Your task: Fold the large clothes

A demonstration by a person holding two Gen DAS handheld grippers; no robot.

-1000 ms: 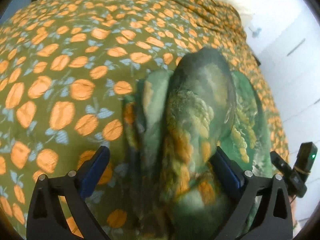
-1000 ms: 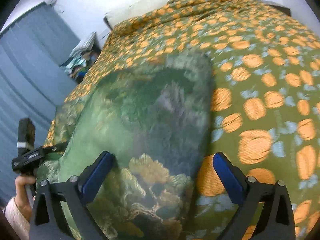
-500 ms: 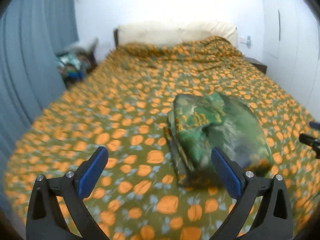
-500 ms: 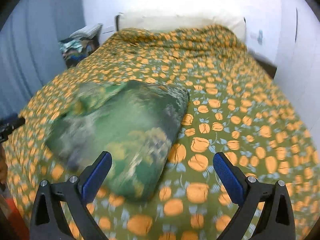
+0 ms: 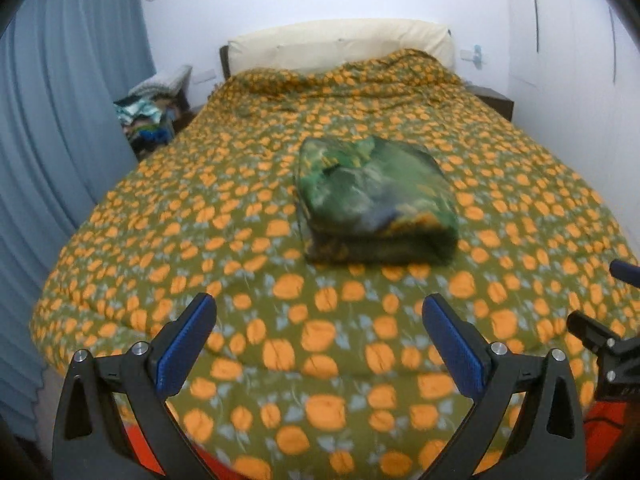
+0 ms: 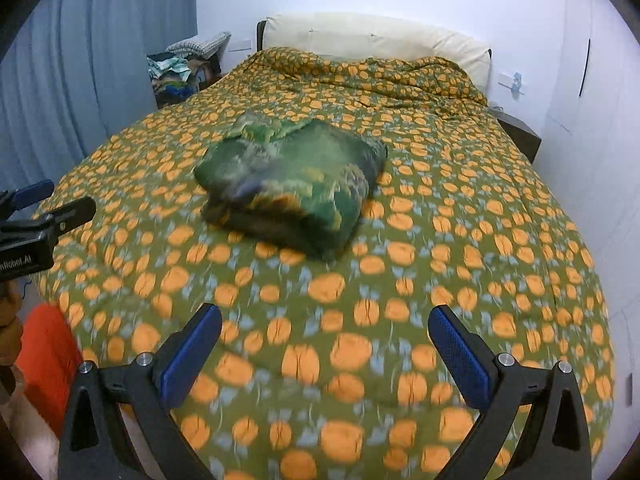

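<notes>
only the right view shows "nrobot.ai" lettering [image 6: 16, 260].

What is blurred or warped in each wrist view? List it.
Left wrist view: bundle and near bedspread smeared by motion, left gripper sharp, fisheye bows the curtain. Right wrist view: same smear on the bundle, right gripper crisp, dark corners, even light, no glare.

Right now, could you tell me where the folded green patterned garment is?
In both wrist views, the folded green patterned garment lies mid-bed on the orange-flowered olive bedspread, beyond both open grippers.
</notes>
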